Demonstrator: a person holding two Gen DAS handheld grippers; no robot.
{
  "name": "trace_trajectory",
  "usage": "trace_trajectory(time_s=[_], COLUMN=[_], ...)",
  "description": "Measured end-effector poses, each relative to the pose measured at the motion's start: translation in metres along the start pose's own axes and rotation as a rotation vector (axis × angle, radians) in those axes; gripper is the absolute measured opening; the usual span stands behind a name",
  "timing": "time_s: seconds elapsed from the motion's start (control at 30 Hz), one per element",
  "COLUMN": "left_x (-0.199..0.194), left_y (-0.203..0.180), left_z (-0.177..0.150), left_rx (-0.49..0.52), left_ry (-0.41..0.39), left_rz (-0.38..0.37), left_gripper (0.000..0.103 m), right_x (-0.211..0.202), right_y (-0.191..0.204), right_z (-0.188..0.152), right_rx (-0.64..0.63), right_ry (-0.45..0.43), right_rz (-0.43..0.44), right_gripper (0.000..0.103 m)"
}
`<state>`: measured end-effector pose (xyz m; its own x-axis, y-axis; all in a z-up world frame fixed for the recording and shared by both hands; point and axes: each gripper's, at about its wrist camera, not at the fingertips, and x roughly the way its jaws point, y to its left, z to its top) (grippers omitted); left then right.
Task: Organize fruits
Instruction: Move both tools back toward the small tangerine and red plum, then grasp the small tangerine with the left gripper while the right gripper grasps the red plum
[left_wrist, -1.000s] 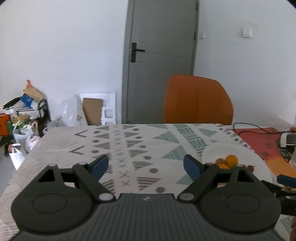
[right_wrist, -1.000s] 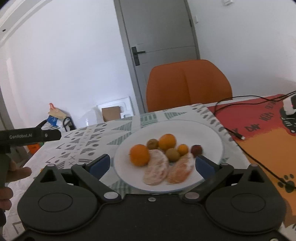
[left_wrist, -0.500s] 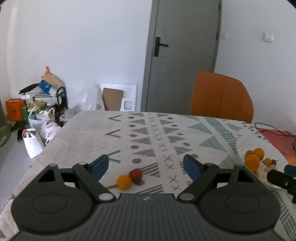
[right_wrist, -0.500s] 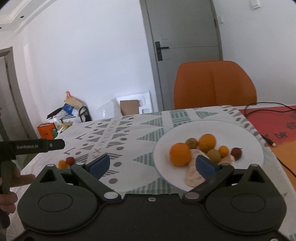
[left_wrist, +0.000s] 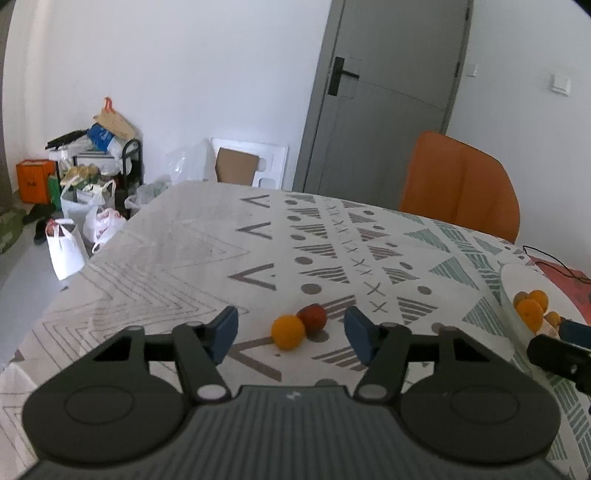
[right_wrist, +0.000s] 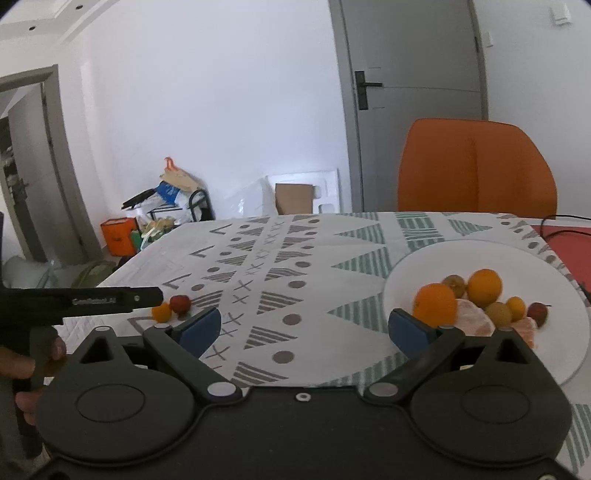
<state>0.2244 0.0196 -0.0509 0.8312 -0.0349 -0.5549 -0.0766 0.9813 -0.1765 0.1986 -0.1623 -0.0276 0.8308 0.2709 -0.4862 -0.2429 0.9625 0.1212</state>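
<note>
Patterned tablecloth (left_wrist: 192, 254) covered the table. White plate (right_wrist: 546, 365) at its right held oranges, peeled segments and small fruits. Left gripper (left_wrist: 290, 330) stood spread wide, empty, facing a small orange (left_wrist: 288, 331) touching a red fruit (left_wrist: 313, 318). Right gripper (right_wrist: 304, 328) likewise gaped empty.

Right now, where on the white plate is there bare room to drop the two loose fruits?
The white plate is bare along its far side toward the orange chair, and along its near right rim. Its middle is crowded: oranges, small fruits and peeled segments sit bunched together. The small orange and red fruit lie touching on the tablecloth, between the open left gripper fingers.
</note>
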Motion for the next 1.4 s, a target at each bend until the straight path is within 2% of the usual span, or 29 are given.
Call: trace_trajectory(time_s=[0.2, 0.27, 0.33, 0.5, 0.7, 1.1, 1.4], left_x=[0.015, 0.022, 0.027, 0.023, 0.012, -0.011, -0.027], left_y=[0.001, 0.004, 0.007, 0.016, 0.029, 0.060, 0.083], left_z=[-0.004, -0.005, -0.008, -0.008, -0.005, 0.001, 0.000], left_rx=[-0.014, -0.031, -0.054, -0.098, -0.107, -0.149, -0.170], left_ry=[0.026, 0.040, 0.055, 0.047, 0.030, -0.017, -0.037], left_rz=[-0.020, -0.023, -0.036, -0.053, -0.033, 0.045, 0.101], left_gripper=[0.050, 0.041, 0.021, 0.021, 0.021, 0.021, 0.021], right_x=[0.010, 0.013, 0.017, 0.030, 0.048, 0.079, 0.106], right_y=[0.007, 0.010, 0.012, 0.023, 0.041, 0.072, 0.095], right_z=[0.002, 0.003, 0.003, 0.004, 0.009, 0.012, 0.017], right_rx=[-0.012, -0.019, -0.026, -0.031, -0.044, -0.075, -0.104], right_ry=[0.017, 0.024, 0.034, 0.060, 0.081, 0.129, 0.157], right_rz=[0.005, 0.008, 0.014, 0.039, 0.088, 0.178, 0.200], right_gripper=[0.098, 0.098, 0.098, 0.092, 0.087, 0.073, 0.059])
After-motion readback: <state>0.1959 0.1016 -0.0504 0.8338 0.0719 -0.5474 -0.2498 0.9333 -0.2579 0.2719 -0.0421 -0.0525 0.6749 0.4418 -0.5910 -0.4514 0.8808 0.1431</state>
